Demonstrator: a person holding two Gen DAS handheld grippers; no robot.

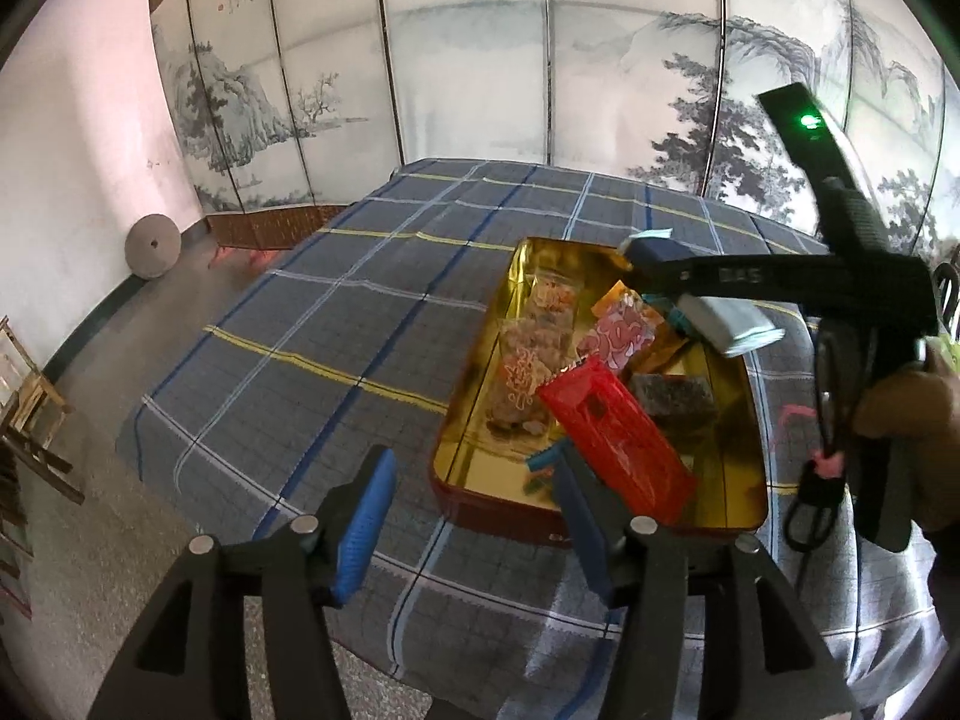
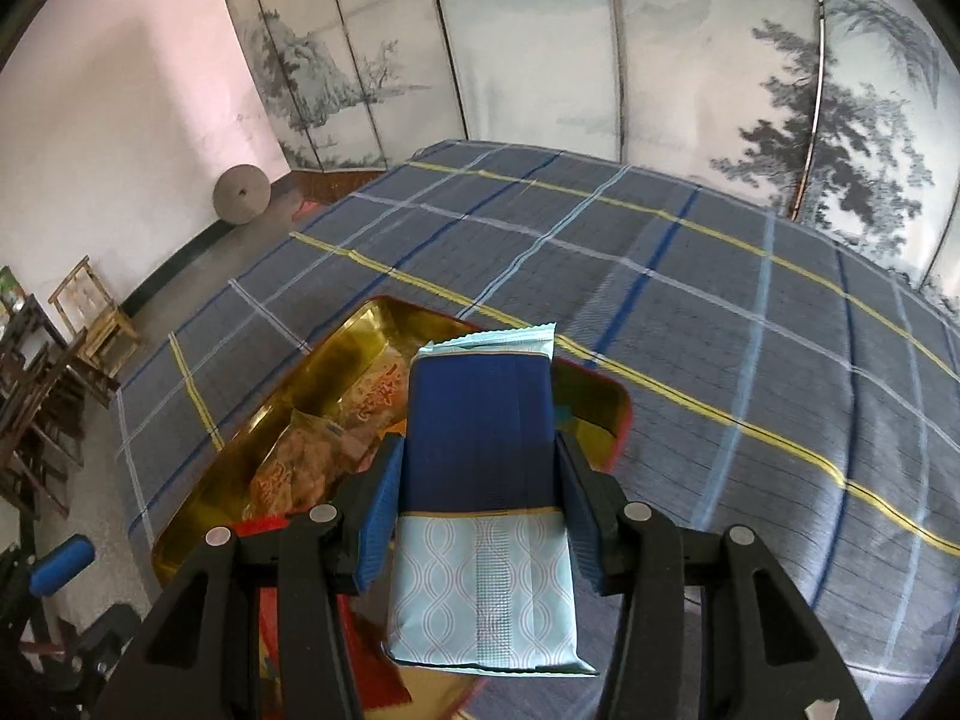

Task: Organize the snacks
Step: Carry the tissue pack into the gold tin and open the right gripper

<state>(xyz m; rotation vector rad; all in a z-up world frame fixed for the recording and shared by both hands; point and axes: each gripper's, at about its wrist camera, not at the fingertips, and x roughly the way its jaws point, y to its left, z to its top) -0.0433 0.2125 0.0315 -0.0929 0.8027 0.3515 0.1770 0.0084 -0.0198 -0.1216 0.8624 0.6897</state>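
A gold-lined tin tray [image 1: 741, 468] with a red outer wall lies on the plaid tablecloth [image 1: 336, 312]. It holds several snack packs, among them a red pack [image 1: 618, 438], a pink patterned pack [image 1: 621, 333] and clear bags of fried snacks [image 1: 528, 360]. My left gripper [image 1: 474, 474] is open and empty, just in front of the tray's near-left corner. My right gripper [image 2: 477, 480] is shut on a dark blue and light blue snack pack [image 2: 480, 480] and holds it above the tray [image 2: 354, 330]. That pack also shows in the left wrist view [image 1: 726, 324], over the tray's far right.
A painted folding screen [image 1: 540, 60] stands behind the table. A round stone disc [image 1: 151, 246] leans on the pink wall at left. Wooden stools [image 2: 90, 312] stand on the floor at far left. The cloth [image 2: 720, 312] stretches behind and right of the tray.
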